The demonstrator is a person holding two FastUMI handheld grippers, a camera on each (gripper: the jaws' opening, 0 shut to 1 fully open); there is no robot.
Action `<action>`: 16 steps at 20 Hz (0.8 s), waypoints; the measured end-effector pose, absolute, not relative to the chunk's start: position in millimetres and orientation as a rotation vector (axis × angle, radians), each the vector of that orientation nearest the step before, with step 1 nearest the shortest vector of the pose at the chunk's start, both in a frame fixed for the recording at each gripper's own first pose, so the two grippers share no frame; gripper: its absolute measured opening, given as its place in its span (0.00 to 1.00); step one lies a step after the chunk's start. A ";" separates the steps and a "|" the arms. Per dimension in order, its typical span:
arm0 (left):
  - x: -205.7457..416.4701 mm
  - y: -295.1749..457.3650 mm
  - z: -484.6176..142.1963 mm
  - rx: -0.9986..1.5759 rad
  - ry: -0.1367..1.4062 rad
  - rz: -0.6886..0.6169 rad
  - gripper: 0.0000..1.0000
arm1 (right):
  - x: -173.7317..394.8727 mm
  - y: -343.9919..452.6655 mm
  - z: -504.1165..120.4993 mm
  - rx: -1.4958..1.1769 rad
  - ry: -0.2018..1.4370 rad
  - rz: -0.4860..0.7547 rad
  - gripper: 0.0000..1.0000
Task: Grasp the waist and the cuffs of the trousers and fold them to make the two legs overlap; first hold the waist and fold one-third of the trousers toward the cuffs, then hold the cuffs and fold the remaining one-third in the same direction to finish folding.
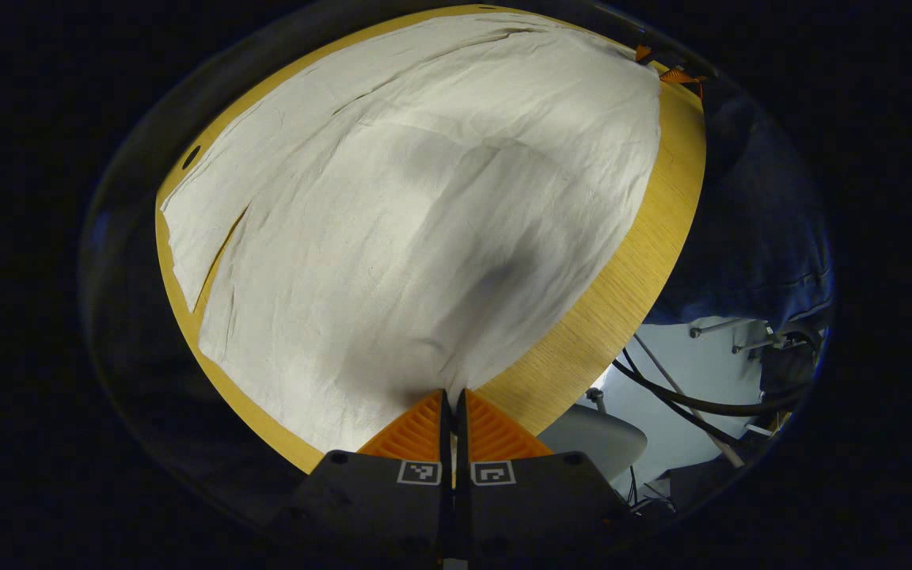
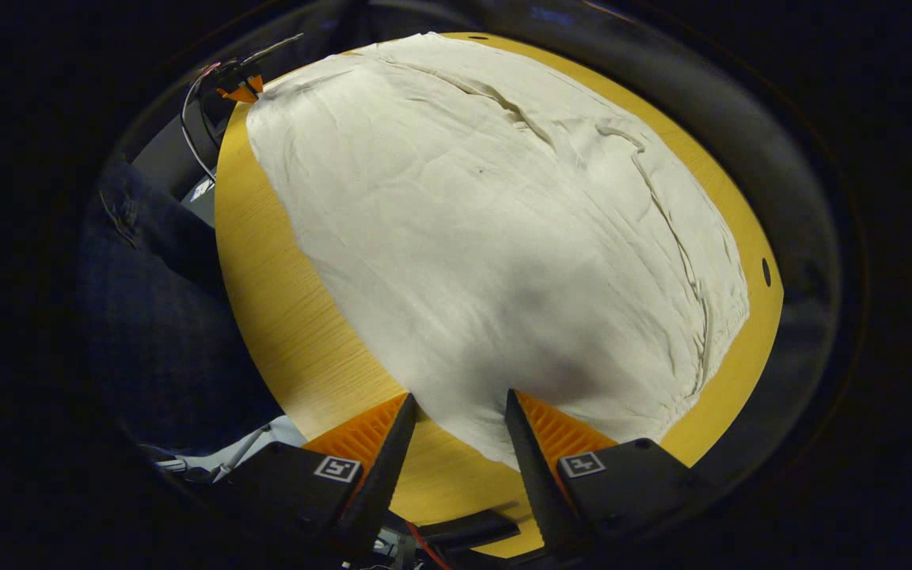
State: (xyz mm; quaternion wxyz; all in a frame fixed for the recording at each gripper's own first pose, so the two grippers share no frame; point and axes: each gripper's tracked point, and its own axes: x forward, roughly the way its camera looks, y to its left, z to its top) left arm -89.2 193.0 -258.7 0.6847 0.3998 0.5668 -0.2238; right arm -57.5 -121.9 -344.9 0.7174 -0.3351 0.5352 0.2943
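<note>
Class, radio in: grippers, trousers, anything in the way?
Left gripper shut on trousers edge. Right gripper open, fingers astride the edge. Trousers spread flat on table. Nothing in the way.

The trousers (image 1: 424, 237) are seen as plain off-white cloth, unpatterned, greyed where shadow falls. The table (image 1: 614, 317) is shown in yellow-tan with a fine wood grain. Dark blue denim is worn by the person (image 2: 155, 317). A pale grey floor (image 1: 693, 372) is crossed by black cables (image 1: 685, 404).
</note>
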 end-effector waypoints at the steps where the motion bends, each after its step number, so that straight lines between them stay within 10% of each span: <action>1: -89.4 192.1 -258.4 0.895 1.272 -0.503 0.00 | -55.5 -122.4 -345.8 -0.736 1.193 0.647 0.70; 6: -89.0 192.0 -259.1 0.889 1.292 -0.506 0.00 | -50.8 -124.1 -345.0 -0.730 1.209 0.602 0.57; 12: -89.4 191.8 -259.6 0.911 1.309 -0.516 0.00 | -44.2 -125.4 -343.0 -0.785 1.190 0.551 0.10; 16: -90.0 192.4 -259.8 0.911 1.303 -0.515 0.00 | -44.2 -125.3 -341.3 -0.818 1.180 0.558 0.05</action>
